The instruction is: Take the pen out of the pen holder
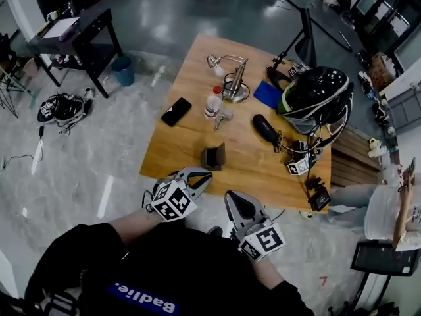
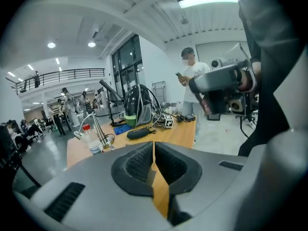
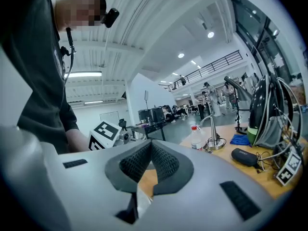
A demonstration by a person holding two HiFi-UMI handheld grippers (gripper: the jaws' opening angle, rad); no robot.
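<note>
- Left gripper [image 1: 201,176]: jaws closed together, nothing held, at the near edge of the table [image 1: 191,71].
- Pen holder [image 1: 214,157]: on the table just beyond the left tips, untouched; pen indiscernible.
- Right gripper [image 1: 235,201]: jaws closed, empty, farther back.

Bright overhead ceiling lights [image 2: 207,0], glare on floor [image 1: 164,8], fisheye edges dark, blurred

- Dark shirt [image 1: 99,268] of the person wearing the camera: white lettering on a blue strip [image 1: 141,299], seen upside down, reads "Badlie"; the rest is hidden.
- Black case [image 3: 244,157] on the table: small pale print, too small to read.
- Marker cube [image 1: 297,166] on the table: coded black-and-white squares, no letters.
</note>
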